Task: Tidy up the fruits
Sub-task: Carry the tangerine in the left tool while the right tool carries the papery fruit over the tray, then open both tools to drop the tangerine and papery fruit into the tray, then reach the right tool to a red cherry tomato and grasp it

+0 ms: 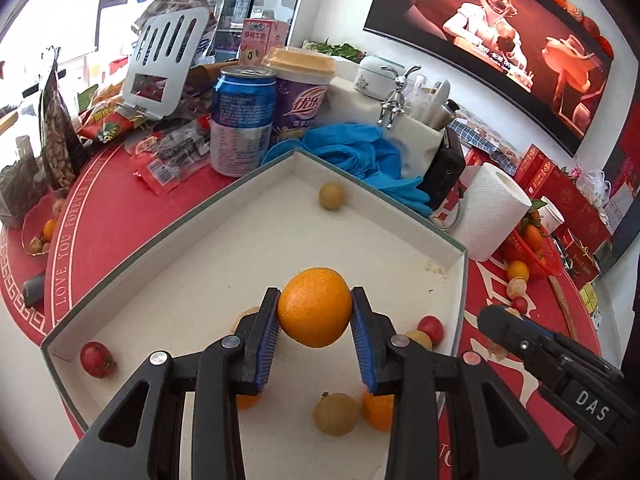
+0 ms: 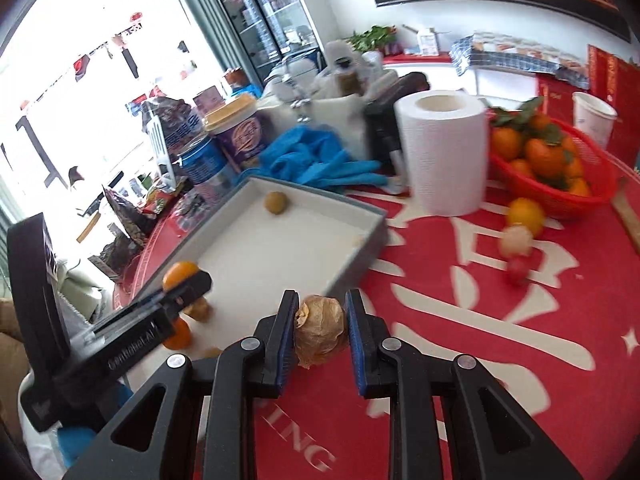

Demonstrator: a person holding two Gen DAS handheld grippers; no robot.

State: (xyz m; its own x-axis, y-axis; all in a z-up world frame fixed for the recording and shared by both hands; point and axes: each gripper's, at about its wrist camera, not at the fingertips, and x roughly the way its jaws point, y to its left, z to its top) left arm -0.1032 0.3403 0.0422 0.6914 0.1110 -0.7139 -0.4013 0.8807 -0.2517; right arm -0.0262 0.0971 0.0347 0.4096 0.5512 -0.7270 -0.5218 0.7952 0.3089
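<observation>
My left gripper point(image 1: 315, 312) is shut on an orange point(image 1: 315, 312) and holds it above the white box tray point(image 1: 256, 240). In the tray lie a cherry tomato point(image 1: 96, 359), a second tomato point(image 1: 431, 329), a longan point(image 1: 332, 196), another longan point(image 1: 335, 414) and small oranges partly hidden by the fingers. My right gripper point(image 2: 321, 330) is shut on a papery husked ground cherry point(image 2: 321, 330), just beside the tray's point(image 2: 352, 256) near corner, over the red mat. The left gripper point(image 2: 180, 292) with its orange point(image 2: 180, 274) shows at the left of the right wrist view.
A red basket of tangerines point(image 2: 560, 168), a paper roll point(image 2: 444, 156), and loose fruit point(image 2: 524, 216) stand on the red mat to the right. Blue gloves point(image 1: 360, 152), a can point(image 1: 242, 120), a cup point(image 1: 302, 96) and snack packets crowd behind the tray.
</observation>
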